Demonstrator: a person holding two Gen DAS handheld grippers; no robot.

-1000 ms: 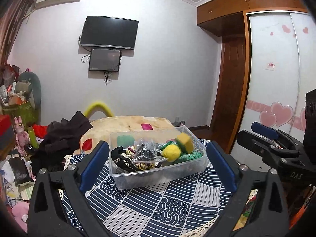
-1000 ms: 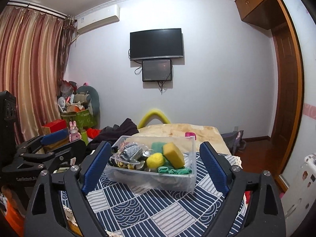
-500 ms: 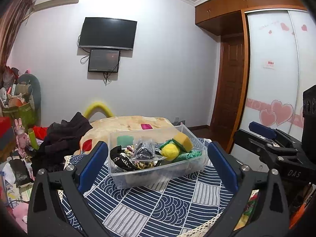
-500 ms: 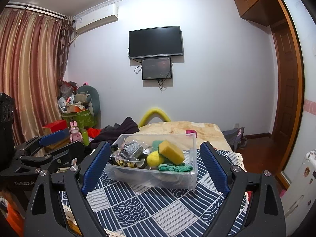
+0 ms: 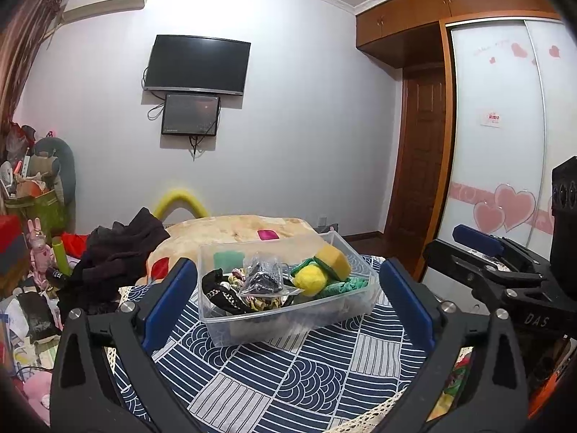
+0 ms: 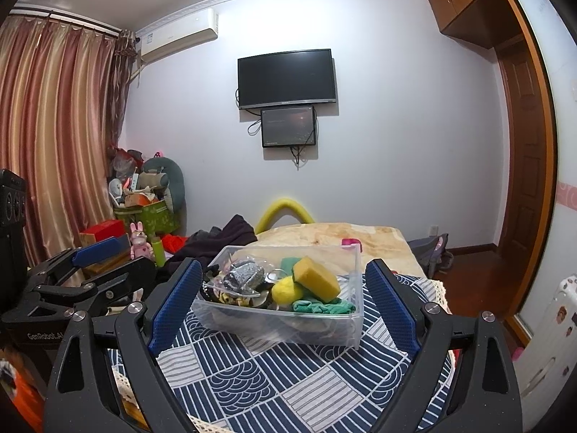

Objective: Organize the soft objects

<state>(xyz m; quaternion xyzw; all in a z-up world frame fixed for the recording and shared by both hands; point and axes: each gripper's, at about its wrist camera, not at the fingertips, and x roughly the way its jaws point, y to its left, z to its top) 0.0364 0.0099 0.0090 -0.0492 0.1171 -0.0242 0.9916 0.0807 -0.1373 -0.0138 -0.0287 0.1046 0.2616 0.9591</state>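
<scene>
A clear plastic bin (image 5: 288, 321) stands on a blue patterned tablecloth (image 5: 288, 379). It holds a yellow sponge (image 5: 333, 257), a yellow ball (image 5: 310, 279), a green cloth (image 5: 342, 285), a clear bag of dark items (image 5: 265, 276) and black fabric (image 5: 216, 288). My left gripper (image 5: 286, 299) is open and empty, its jaws wide on either side of the bin, short of it. My right gripper (image 6: 283, 299) is open and empty in the same stance before the bin (image 6: 281, 324). The sponge (image 6: 317, 278), ball (image 6: 286, 290) and cloth (image 6: 321, 306) show there too.
A bed with a beige blanket (image 5: 238, 227) lies behind the table, dark clothes (image 5: 119, 245) piled on its left. Clutter and a green box (image 6: 148, 216) stand at the left wall. The other gripper shows at the right edge (image 5: 497, 270) and left edge (image 6: 79, 281).
Both views have shifted only slightly; the bin sits a little lower and nearer in frame. Both grippers stay open and empty.
</scene>
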